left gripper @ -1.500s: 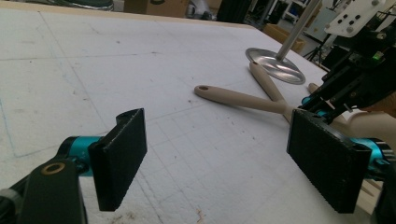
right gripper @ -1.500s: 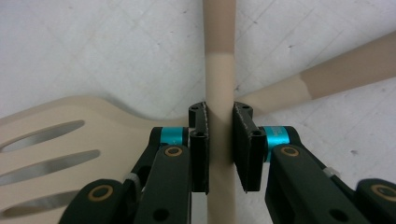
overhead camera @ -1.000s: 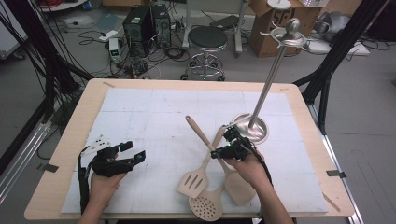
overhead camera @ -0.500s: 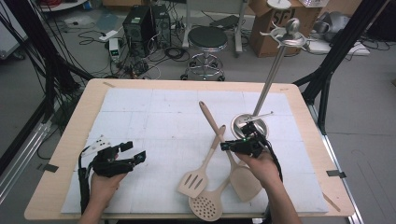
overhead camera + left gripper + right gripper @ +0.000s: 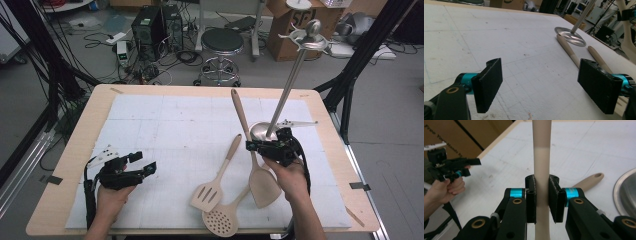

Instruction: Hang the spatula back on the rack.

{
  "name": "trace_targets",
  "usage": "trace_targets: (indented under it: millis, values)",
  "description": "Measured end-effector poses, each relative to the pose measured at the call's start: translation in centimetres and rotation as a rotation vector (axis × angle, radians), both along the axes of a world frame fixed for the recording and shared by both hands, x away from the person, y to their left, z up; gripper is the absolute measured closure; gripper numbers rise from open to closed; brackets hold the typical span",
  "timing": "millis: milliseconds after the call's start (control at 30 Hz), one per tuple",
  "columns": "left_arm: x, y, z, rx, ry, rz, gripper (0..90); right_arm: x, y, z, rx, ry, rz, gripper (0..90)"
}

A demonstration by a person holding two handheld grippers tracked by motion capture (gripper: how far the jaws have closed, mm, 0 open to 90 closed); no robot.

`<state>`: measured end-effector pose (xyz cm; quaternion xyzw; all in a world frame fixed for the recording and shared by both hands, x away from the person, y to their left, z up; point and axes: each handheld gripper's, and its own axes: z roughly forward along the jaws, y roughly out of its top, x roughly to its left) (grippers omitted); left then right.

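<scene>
On the white mat (image 5: pixel 165 125) you had three beige utensils and one metal stand with hooks on top, and you held two grippers, one in each hand. At the left, your left gripper (image 5: pixel 131 170) rested low over the mat near the front edge; its two black pads (image 5: pixel 489 83) stood wide apart with nothing between them, and they touched no utensil. Going to the right, the slotted turner (image 5: pixel 216 177) lay flat on the mat, and just beside it, nearer to you, the round perforated skimmer (image 5: pixel 223 218) lay flat too, with its handle going under the third utensil. That third one, the solid spatula (image 5: pixel 254 155), was lifted and tilted, blade toward you and handle pointing away. Your right gripper (image 5: pixel 260 146) was closed on the spatula's handle; in the right gripper view the two pads (image 5: pixel 531 200) pressed on the handle from both sides. Just behind this gripper stood the stand (image 5: pixel 287 85) on its round metal base (image 5: pixel 259 131).
</scene>
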<state>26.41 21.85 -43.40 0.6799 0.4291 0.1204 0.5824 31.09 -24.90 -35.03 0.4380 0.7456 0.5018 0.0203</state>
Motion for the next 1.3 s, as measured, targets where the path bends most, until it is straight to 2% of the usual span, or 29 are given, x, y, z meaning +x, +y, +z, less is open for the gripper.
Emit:
trace_targets:
  millis: [433, 633, 733, 767, 933, 1100, 1200, 1300]
  values:
    - [0.0, 0.0, 0.0, -0.003, 0.003, -0.005, 20.6, -1.3, -1.4, 0.5, 0.091, -0.112, -0.065, 79.0]
    - [0.0, -0.1, 0.0, -0.003, 0.002, -0.004, 20.6, -1.9, -2.0, 0.3, 0.135, -0.178, -0.127, 79.0]
    - [0.0, -0.1, 0.0, -0.003, 0.002, -0.004, 20.6, -2.4, -2.0, 0.2, 0.149, -0.228, -0.159, 79.1]
    - [0.0, -0.1, 0.0, -0.002, 0.002, -0.004, 20.6, -2.4, -2.0, 0.2, 0.149, -0.228, -0.159, 79.1]
    - [0.0, -0.1, 0.0, -0.003, 0.002, -0.004, 20.6, -2.9, -2.0, 0.3, 0.167, -0.296, -0.192, 79.0]
    - [0.0, 0.0, 0.0, -0.004, 0.002, -0.005, 20.6, -3.2, -2.2, 0.5, 0.188, -0.328, -0.223, 79.0]
    - [0.0, -0.1, 0.0, -0.004, 0.002, -0.005, 20.6, -3.6, -2.1, 0.5, 0.160, -0.358, -0.246, 79.0]
    - [0.0, -0.1, 0.0, -0.003, 0.001, -0.003, 20.6, -3.8, -2.2, 0.2, 0.188, -0.377, -0.262, 79.0]
